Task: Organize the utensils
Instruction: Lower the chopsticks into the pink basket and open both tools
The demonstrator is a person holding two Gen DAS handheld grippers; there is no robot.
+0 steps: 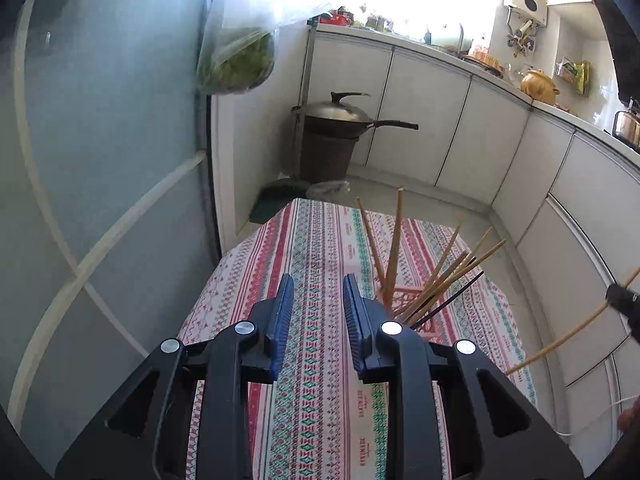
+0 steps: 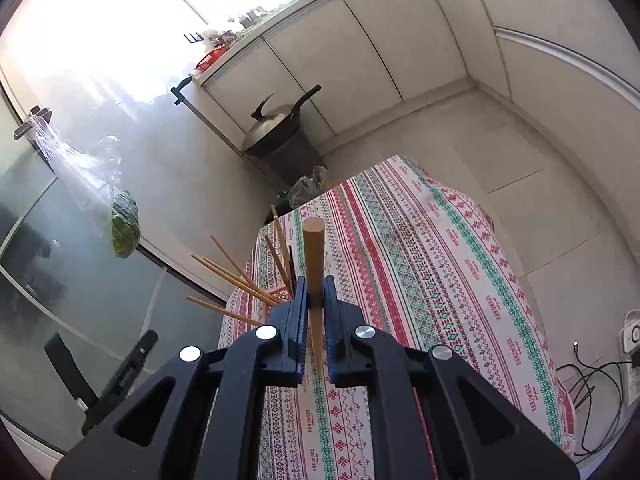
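**Spotter:** What does the left wrist view give you?

**Operator:** My left gripper [image 1: 318, 300] hangs over the patterned table [image 1: 320, 400], its fingers [image 1: 354, 300] spread with only cloth between them. Just to the right of it stands the red holder [image 1: 408, 294], bristling with chopsticks [image 1: 436, 280], mostly bamboo and one dark. Further right of the holder, my right gripper [image 1: 624, 300] shows at the frame edge with a bamboo stick [image 1: 560, 340] through it.

**Spotter:** And the right wrist view?

**Operator:** My right gripper [image 2: 316, 304] has its fingers pinching a single bamboo chopstick [image 2: 314, 248], blunt end pointing away from me. The holder [image 2: 278, 292] sits just left of the fingers, the other sticks [image 2: 236, 272] fanning out of it.

**Spotter:** So which step?

**Operator:** I judge I'm carrying this one to the holder. Next I'd tip it upright above the opening, thin end down, thread it among the leaning sticks, then let go. The left has nothing to collect that I can see.
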